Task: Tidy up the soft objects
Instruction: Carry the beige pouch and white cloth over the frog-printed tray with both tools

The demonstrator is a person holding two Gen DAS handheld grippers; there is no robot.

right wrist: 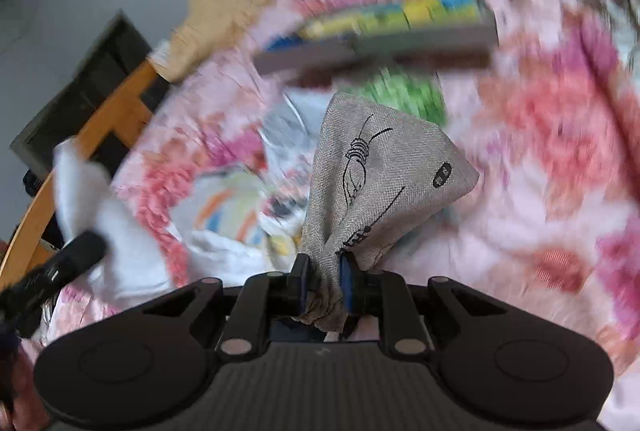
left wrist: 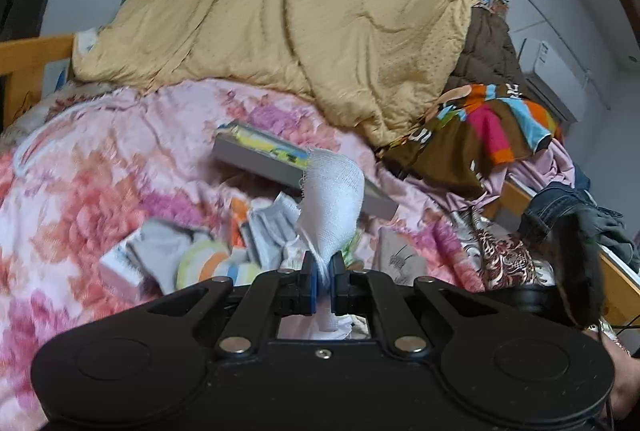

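My left gripper is shut on a white gauze cloth, which stands up from its jaws above the pink floral bedspread. My right gripper is shut on a grey linen pouch printed with black line drawings; the pouch hangs lifted over the bed. In the blurred right wrist view the white gauze cloth and the left gripper's black finger show at the left edge. A pile of small soft items, socks and folded cloths, lies on the bedspread just beyond the left gripper.
A grey book with a yellow and blue cover lies on the bed behind the pile. A tan quilt is heaped at the back. Colourful striped clothing and jeans lie right. A wooden bed frame runs along the left.
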